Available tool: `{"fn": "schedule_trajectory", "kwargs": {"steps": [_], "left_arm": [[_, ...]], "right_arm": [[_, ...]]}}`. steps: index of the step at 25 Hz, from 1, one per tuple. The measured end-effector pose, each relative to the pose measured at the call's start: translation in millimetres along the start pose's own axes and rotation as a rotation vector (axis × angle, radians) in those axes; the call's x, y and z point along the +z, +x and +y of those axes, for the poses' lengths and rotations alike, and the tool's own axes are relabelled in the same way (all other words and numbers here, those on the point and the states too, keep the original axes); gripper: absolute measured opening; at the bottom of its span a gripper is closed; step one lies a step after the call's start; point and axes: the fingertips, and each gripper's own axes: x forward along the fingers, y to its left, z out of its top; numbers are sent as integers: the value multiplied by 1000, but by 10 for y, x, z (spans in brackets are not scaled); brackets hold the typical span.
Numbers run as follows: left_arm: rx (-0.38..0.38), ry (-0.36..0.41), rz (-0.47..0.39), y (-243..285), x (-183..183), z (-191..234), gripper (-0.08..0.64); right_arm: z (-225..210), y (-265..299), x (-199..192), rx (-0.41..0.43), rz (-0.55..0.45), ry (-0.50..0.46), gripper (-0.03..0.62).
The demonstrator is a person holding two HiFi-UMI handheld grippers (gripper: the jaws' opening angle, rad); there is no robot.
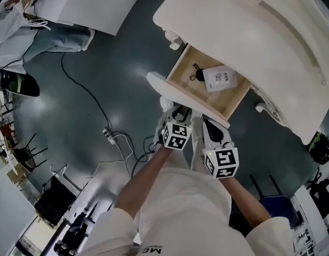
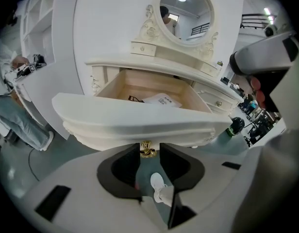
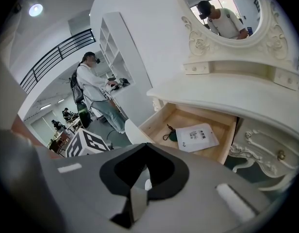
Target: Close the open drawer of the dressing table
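Noted the drawer [image 1: 180, 96] of the dressing table [image 1: 271, 63] pulled far out, directly ahead of both tools, so closing not yet done. Found the left hand-held gripper [image 2: 150, 153] released, jaws spread to either side of the brass handle [image 2: 147, 147] under the drawer front [image 2: 140, 120], no pad visibly pressing on it. Found the right hand-held gripper [image 3: 146, 145] clenched on nothing, just beside the left one and a little short of the drawer front.

Reading the step as lining up on the front, before the push. Next move likely calls for either nipping the handle or simply setting the jaws against the panel, then driving straight in along the runners, square, to avoid racking the drawer sideways.

Beyond the jaws, inside the drawer: a white packet [image 3: 198, 137] lying flat and a small dark corded item [image 3: 173, 135] beside it, both below the rim, unlikely to foul.

Above and beyond: cream worktop [image 1: 250, 31] with carved trim, small drawers, oval mirror [image 2: 186, 13].

Below: dark grey-green floor [image 1: 89, 73], cables running to a power strip [image 1: 108, 135]. Off to the left, a person [image 3: 91, 89] at a white desk. Bright, open workshop room.
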Motion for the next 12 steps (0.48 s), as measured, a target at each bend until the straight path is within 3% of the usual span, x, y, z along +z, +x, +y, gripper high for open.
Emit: {"fn": "schedule_trajectory", "kwargs": {"steps": [12], "left_arm": [[1, 18, -8, 48, 46, 30, 95]], "right_arm": [[-21, 15, 42, -19, -17, 11, 2]]}}
